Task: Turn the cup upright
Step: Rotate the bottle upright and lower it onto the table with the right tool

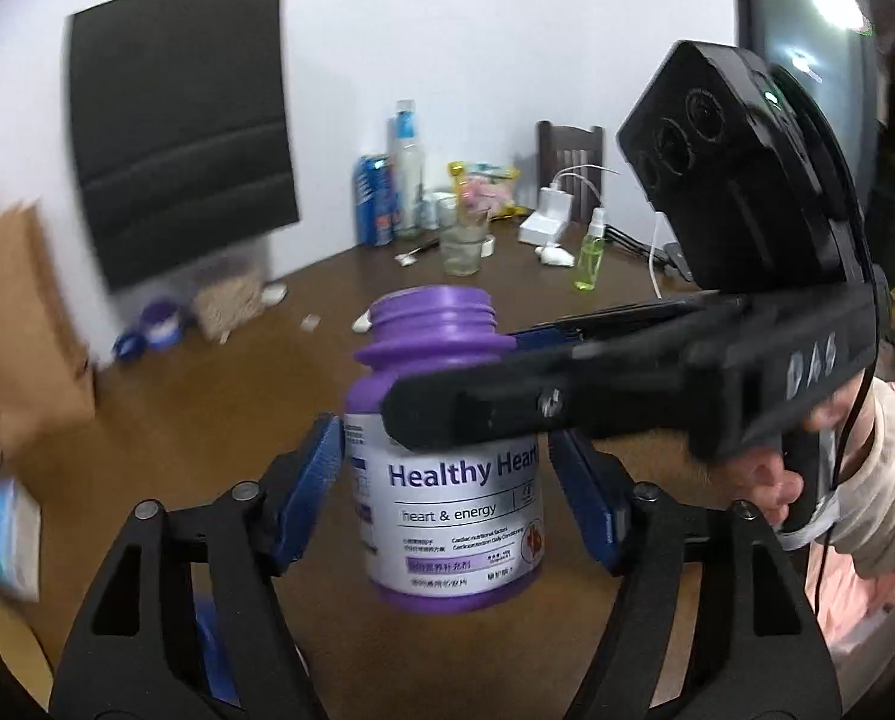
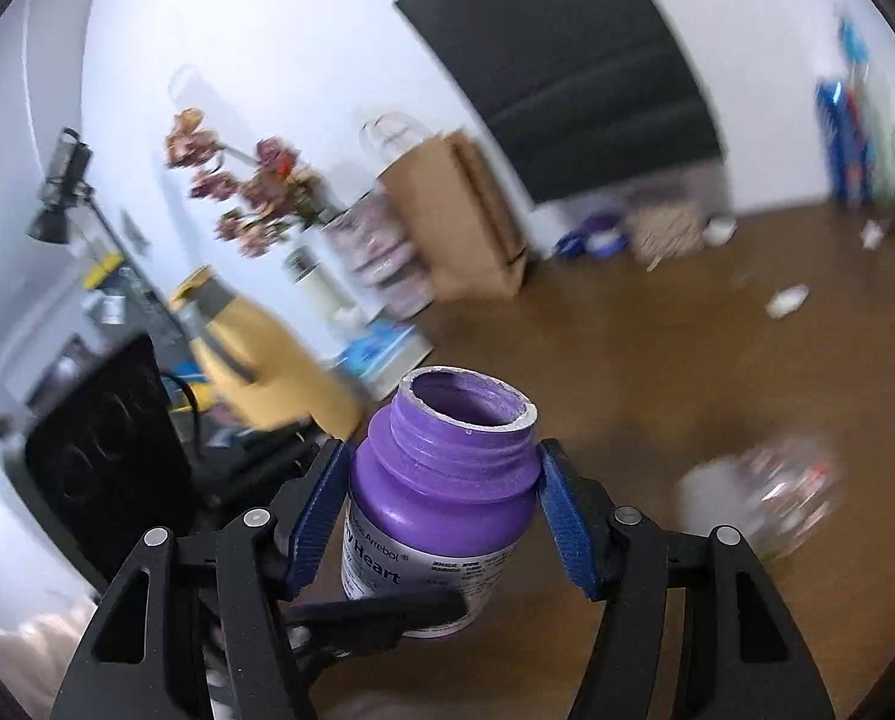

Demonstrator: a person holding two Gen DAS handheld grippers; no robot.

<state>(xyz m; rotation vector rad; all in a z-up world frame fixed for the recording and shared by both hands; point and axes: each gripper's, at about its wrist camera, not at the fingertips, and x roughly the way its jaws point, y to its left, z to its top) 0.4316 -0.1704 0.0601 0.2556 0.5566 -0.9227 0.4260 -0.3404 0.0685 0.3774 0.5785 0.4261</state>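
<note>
A purple, lidless "Healthy Heart" bottle (image 1: 447, 480) stands upright with its open mouth up, held above the brown table (image 1: 207, 420). My right gripper (image 2: 441, 510) is shut on the bottle (image 2: 441, 480) at its shoulder; its black fingers (image 1: 477, 408) cross the bottle from the right in the left wrist view. My left gripper (image 1: 447, 480) has its blue pads on both sides of the label; the left pad touches, the right pad stands slightly off. One left finger (image 2: 387, 612) shows against the bottle's lower part in the right wrist view.
A glass (image 1: 462, 246), a green spray bottle (image 1: 591, 252), tall bottles (image 1: 405, 174), snack bags and a charger stand at the table's far edge. A brown paper bag (image 2: 459, 222), dried flowers (image 2: 249, 186) and a lying jar (image 2: 771, 492) are around the table.
</note>
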